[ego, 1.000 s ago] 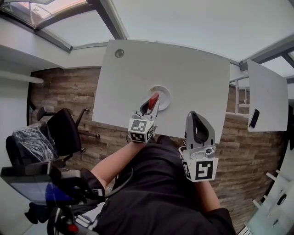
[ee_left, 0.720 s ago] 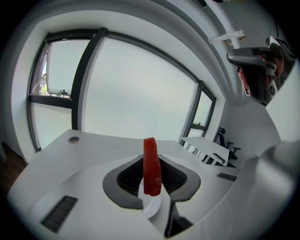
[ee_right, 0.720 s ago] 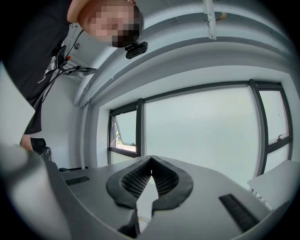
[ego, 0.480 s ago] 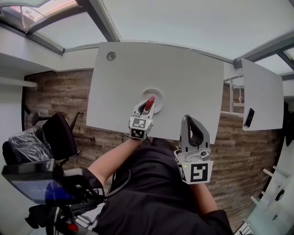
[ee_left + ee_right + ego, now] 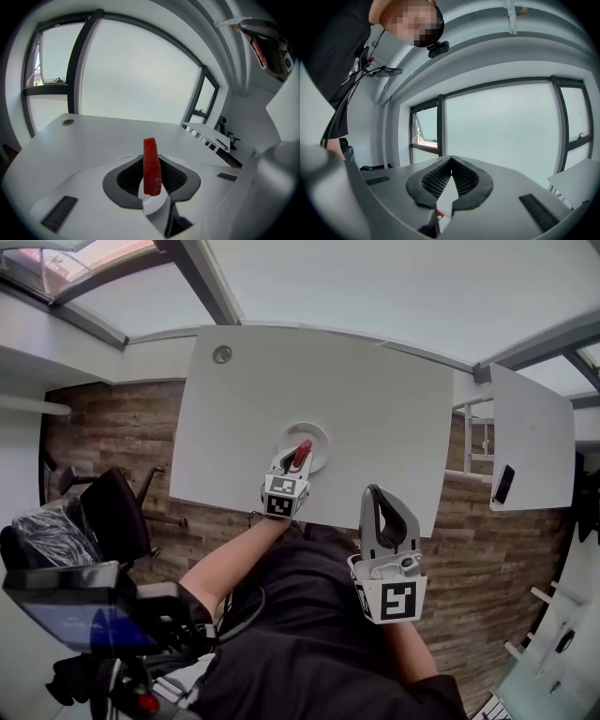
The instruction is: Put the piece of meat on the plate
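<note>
The head camera (image 5: 438, 48) looks steeply down past the person's lap onto the white table (image 5: 375, 381), taking in the left gripper (image 5: 298, 454) and the right gripper (image 5: 378, 491). The left gripper's camera sits close behind its jaws and faces across that same tabletop towards the windows (image 5: 136, 79); both views catch the round grommet (image 5: 222, 354). The right gripper's camera faces nearly level, with windows ahead.

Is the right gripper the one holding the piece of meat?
No, the piece of meat is clamped in the left gripper, while the right gripper is shut on nothing.
</note>
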`<state>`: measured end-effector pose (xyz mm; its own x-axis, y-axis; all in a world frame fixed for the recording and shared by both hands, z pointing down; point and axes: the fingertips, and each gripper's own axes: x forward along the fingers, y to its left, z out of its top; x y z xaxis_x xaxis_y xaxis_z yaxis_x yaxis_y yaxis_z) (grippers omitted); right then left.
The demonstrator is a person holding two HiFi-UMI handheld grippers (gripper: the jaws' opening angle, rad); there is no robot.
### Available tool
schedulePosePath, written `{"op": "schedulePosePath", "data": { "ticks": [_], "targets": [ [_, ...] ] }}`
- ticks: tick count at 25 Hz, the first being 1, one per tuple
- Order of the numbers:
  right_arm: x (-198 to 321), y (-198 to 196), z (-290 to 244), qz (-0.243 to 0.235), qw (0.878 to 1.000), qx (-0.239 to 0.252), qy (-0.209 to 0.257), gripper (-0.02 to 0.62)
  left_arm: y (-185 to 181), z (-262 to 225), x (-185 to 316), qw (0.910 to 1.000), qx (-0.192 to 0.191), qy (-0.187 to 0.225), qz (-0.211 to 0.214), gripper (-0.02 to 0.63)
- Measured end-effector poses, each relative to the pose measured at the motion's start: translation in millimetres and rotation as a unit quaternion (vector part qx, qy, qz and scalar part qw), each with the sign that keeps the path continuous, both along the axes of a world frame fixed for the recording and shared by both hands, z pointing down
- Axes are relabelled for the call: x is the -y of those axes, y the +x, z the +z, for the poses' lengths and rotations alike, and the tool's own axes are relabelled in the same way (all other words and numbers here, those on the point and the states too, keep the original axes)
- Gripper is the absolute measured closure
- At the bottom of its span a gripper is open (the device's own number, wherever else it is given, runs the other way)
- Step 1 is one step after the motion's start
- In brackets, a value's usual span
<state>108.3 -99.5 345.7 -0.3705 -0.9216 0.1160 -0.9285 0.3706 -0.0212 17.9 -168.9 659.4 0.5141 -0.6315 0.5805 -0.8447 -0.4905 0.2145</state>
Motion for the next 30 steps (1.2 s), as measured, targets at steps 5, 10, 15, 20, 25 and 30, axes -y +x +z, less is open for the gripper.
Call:
{"op": "schedulePosePath", "data": {
  "ticks": [5,10,15,20,25,30],
  "targets": [
    [-2,2,1,0.005,1.000,-0.004,-0.003,0.589,5,9,5,0.9994,0.005,0.024,0.023,0.512],
    [-5,4,3,0.008,1.000,-0.009,-0.009,0.589,5,31,2,0.9995,0.001,-0.012,0.028,0.512],
    [-11,2,3,0.006,1.000,-0.017,-0.011,0.589,4,55,-6,0.9971,-0.021,-0.072,0.015,0.512],
    [-16,7,2,0.017,1.000,-0.022,-0.013,0.589,4,61,-5,0.9969,-0.021,-0.072,0.024,0.511],
    [-16,8,3,0.018,0.999,-0.025,-0.014,0.589,13,66,-1,0.9951,-0.032,-0.085,0.039,0.511],
    [-16,9,6,0.016,0.999,-0.024,-0.013,0.589,8,74,2,0.9934,-0.037,-0.105,0.028,0.511]
  ]
}}
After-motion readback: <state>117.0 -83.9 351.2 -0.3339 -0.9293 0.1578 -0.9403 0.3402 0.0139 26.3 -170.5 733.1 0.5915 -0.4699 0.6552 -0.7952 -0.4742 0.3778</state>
